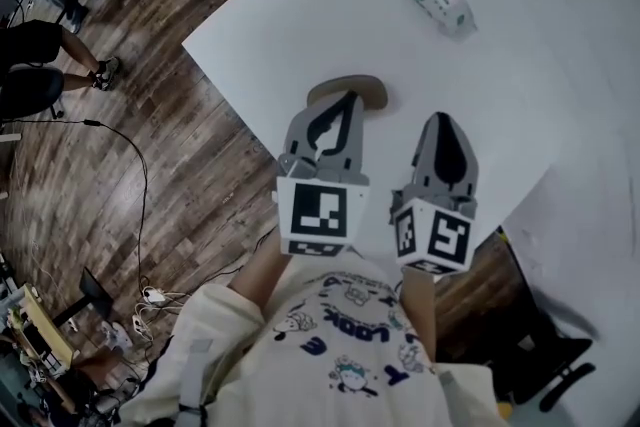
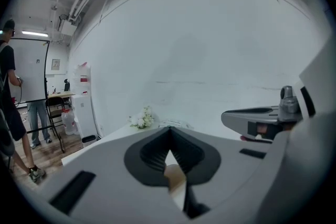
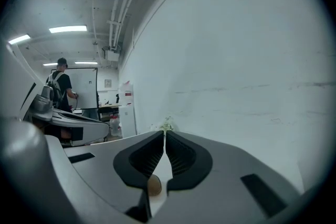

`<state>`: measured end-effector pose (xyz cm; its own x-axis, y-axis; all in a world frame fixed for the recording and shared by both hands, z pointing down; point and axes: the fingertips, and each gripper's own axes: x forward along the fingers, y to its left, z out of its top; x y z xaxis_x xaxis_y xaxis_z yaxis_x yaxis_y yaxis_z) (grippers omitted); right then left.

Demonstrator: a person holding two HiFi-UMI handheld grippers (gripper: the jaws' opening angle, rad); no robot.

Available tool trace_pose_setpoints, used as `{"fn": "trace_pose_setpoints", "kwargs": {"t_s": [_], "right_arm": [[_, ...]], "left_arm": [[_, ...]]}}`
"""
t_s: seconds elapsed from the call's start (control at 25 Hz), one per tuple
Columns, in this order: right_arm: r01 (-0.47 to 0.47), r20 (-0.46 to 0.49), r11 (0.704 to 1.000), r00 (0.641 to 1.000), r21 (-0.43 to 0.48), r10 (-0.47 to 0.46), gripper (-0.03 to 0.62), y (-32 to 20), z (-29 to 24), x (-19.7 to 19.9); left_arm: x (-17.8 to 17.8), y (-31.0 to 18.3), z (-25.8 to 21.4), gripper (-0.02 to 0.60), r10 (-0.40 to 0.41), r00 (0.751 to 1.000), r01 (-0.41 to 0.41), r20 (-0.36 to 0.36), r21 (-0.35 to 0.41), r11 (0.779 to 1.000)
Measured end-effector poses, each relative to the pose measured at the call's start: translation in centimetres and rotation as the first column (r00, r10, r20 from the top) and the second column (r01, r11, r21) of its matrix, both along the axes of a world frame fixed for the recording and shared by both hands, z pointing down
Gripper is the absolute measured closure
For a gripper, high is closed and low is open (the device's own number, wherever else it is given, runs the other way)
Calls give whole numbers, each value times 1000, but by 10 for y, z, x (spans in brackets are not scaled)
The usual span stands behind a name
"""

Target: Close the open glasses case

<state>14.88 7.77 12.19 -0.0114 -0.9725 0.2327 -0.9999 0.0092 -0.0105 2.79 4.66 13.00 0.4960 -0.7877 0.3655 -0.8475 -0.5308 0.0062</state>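
Head view: a white table (image 1: 300, 25) filled the upper right, with wood floor (image 1: 150, 165) at left. The brown case (image 1: 373, 93) lay near the table's lower edge, half hidden behind the left gripper (image 1: 350, 99); its lid couldn't be made out.

Left gripper view: jaws closed and empty, facing a white wall (image 2: 210, 50).

Right gripper view: the right gripper (image 3: 165, 135) was all but closed, holding nothing; the case was a tan blur below.
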Motion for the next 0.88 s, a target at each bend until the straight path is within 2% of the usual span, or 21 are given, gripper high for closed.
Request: {"fn": "trace_pose_setpoints", "kwargs": {"t_s": [0.24,0.88], "right_arm": [[-14,-4,1000,1000,-2,14,579,-12,-18,-2],[-9,2,1000,1000,8,9,579,-10,-11,-1]], "left_arm": [[-4,-13,-19,581,-1,1000,1,-9,13,1000],[-1,-8,-11,581,10,1000,-10,0,24,1000]]}}
